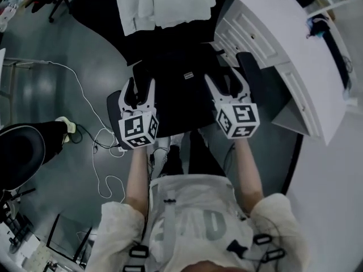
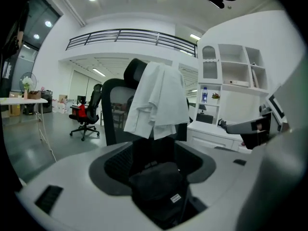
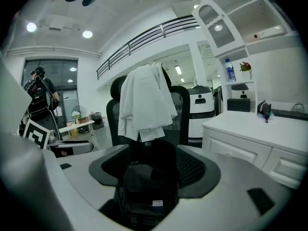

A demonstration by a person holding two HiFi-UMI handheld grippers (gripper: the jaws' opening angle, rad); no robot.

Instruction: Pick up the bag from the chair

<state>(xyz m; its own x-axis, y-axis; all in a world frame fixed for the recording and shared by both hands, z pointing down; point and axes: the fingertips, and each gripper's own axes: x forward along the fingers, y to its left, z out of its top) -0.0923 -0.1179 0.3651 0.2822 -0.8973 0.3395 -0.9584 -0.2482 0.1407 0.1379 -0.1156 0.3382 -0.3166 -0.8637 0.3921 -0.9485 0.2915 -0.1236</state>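
The black bag [image 1: 182, 92] is lying on the seat of the office chair [image 3: 180, 113], toward the middle of the seat and in front of the backrest. A white garment [image 1: 164, 1] is hanging over that backrest, and a white desk [image 1: 283, 33] is standing just beside the chair on the person's right.

The left gripper [image 1: 142, 89] is hovering over the left part of the chair seat and the right gripper [image 1: 228, 86] over the right part. Both are pointing toward the backrest with the bag between them. In each gripper view the jaws are standing wide apart with nothing clamped, and the bag is showing in the gap ahead of them, not yet touched as far as I can tell.

The step in hand looks like the approach before the grasp. The bag is soft and slumped, so each gripper should probably be coming down onto a raised fold or the top edge of the bag, not onto the flat seat fabric under it. Closing on both sides at about the same level should keep it from sagging. Lifting straight up from the seat should also keep it clear of the hanging garment.
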